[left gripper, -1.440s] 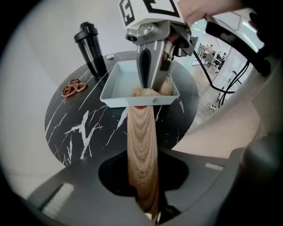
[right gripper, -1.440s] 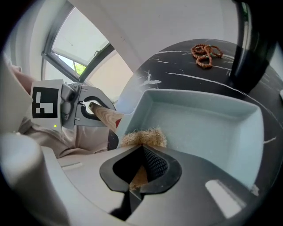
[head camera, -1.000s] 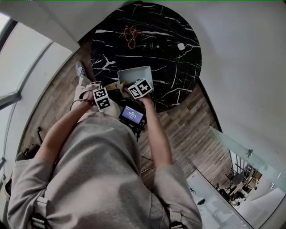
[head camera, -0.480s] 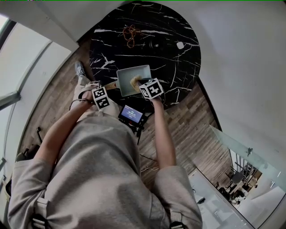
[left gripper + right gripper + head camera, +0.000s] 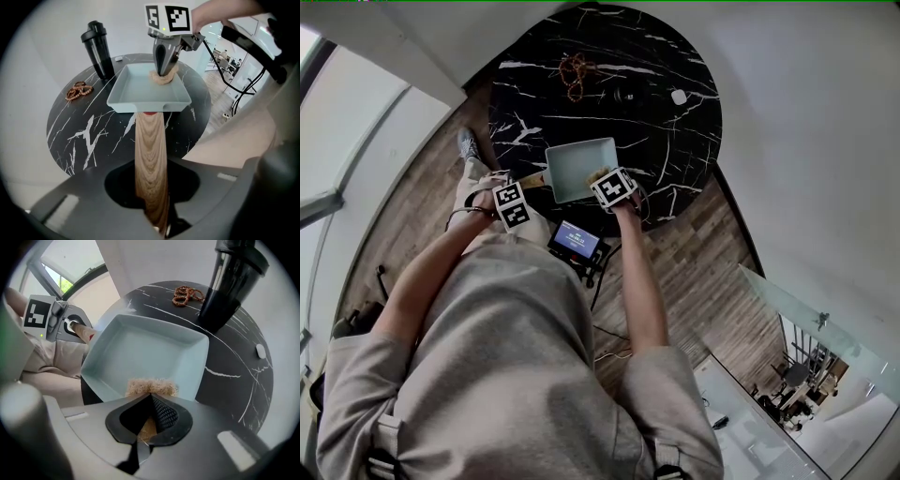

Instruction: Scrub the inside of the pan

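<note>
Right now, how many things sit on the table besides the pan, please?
3: a black bottle beyond the pan, brown beads on one side of it, a small white piece on the other. The pan may hide more.

Your round black, white-veined table (image 5: 675, 131) stands on wood-plank floor (image 5: 703, 272), with a plain white wall (image 5: 806, 112) beyond it, a bright window (image 5: 61, 275) to its left and a glass panel (image 5: 797, 311) to its right.
</note>
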